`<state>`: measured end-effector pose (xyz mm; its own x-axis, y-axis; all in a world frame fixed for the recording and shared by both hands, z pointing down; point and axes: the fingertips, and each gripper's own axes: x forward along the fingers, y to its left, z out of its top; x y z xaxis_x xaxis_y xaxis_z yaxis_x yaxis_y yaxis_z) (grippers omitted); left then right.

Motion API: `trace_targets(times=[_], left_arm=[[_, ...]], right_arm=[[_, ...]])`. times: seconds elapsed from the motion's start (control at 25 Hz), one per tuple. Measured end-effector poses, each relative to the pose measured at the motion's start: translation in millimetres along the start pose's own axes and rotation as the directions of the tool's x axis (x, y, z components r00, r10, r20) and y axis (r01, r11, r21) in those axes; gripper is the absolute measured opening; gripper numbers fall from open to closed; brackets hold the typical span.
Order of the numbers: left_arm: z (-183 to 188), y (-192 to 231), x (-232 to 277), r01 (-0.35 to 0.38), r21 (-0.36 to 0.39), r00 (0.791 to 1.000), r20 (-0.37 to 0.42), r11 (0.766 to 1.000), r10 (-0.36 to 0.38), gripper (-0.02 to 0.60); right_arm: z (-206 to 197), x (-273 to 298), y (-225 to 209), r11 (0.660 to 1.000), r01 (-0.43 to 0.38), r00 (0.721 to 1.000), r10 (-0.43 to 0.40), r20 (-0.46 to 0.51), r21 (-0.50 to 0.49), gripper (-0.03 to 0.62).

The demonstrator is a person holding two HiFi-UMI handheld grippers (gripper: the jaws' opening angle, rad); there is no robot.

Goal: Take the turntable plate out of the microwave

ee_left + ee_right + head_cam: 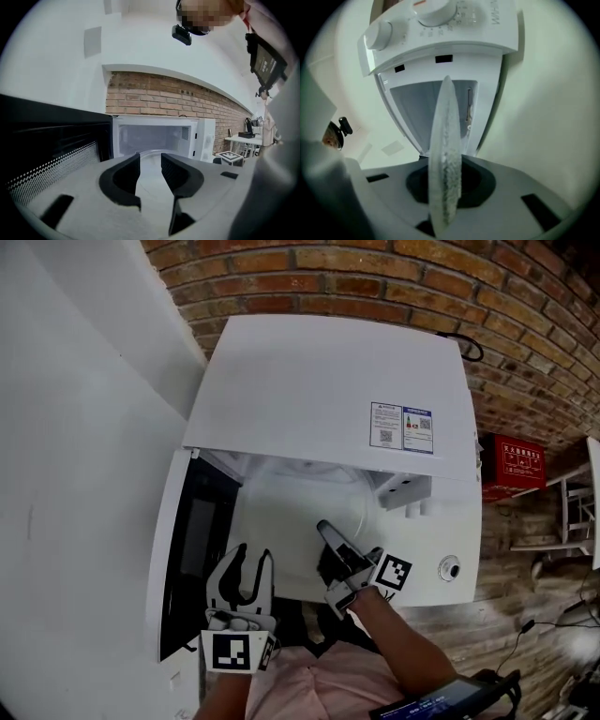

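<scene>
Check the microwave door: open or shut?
Open. The door stands swung out left; the left gripper view looks straight into the cavity past it.

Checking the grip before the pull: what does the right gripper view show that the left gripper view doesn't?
Only the right: the right gripper shut on the turntable plate, seen edge-on. Only the left: the left gripper with jaws apart, the open door, a brick wall. Both: the plate, the microwave cavity and its control panel.
</scene>
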<state>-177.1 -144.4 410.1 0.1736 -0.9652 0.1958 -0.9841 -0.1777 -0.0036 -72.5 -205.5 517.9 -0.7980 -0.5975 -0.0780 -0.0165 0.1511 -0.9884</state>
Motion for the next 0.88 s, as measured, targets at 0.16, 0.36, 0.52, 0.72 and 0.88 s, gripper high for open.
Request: trace_targets(times=[0.16, 0.36, 0.52, 0.72, 0.88], left_arm=[[-6, 2, -26, -0.047, -0.026, 0.999, -0.012, 0.999, 0.047, 0.161], [-10, 0, -49, -0.04, -0.055, 0.999, -0.022, 0.998, 0.038, 0.188], [-9, -21, -67, 0.055, -0.144, 0.998, 0.019, 0.988, -0.053, 0.303], [-6, -34, -98, 0.178, -0.424, 0.984, 0.092, 0.888, -0.153, 0.353], [8, -47, -119, 0.278, -0.514, 0.96, 0.171, 0.812, -0.22, 0.371]], right_arm=[[-18, -25, 19, 1.0, -0.02, 0.999, 0.02, -0.034, 0.01, 0.029], [-29, -49, 49, 0.997, -0.073, 0.997, 0.073, -0.032, 0.005, 0.029], [-33, -66, 80, 0.992, -0.124, 0.992, 0.124, -0.004, -0.012, 0.029], [-53, -94, 130, 0.981, -0.186, 0.983, 0.186, -0.013, -0.046, 0.029], [-82, -119, 157, 0.976, -0.204, 0.978, 0.2, -0.055, -0.078, 0.029]])
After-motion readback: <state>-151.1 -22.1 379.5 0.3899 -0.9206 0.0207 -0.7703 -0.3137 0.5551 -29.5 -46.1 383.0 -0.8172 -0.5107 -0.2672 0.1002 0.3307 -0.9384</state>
